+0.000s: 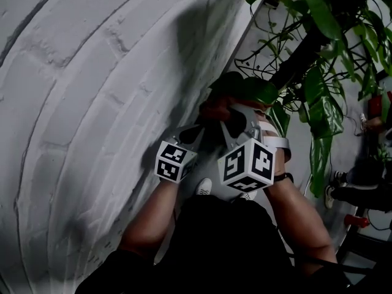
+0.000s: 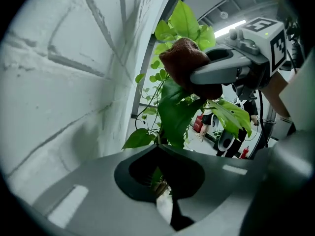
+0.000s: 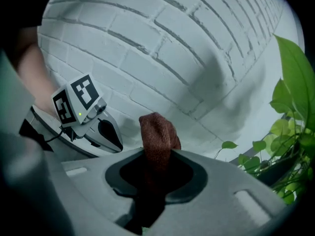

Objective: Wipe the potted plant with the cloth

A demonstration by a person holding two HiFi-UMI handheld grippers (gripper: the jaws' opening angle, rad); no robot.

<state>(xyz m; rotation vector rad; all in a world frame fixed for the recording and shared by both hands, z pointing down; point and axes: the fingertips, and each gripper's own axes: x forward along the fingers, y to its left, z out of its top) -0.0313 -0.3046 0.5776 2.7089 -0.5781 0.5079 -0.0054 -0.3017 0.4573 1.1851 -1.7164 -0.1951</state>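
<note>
The potted plant's big green leaves [image 1: 318, 112] hang at the upper right of the head view, against a dark pole. My left gripper [image 1: 203, 132] is shut on one large leaf [image 2: 174, 114], which rises out of its closed jaws in the left gripper view. My right gripper [image 1: 231, 120] is shut on a reddish-brown cloth [image 3: 157, 134], bunched and sticking up from its jaws. The cloth [image 2: 184, 58] rests against the upper part of that held leaf, beside the right gripper's fingers [image 2: 216, 73]. The pot is hidden.
A white painted brick wall [image 1: 92, 103] fills the left and curves close behind both grippers. More leaves [image 3: 295, 87] and thin vines hang to the right. Below at far right are a red extinguisher [image 1: 356, 220], dark equipment and a person's legs [image 2: 212, 122].
</note>
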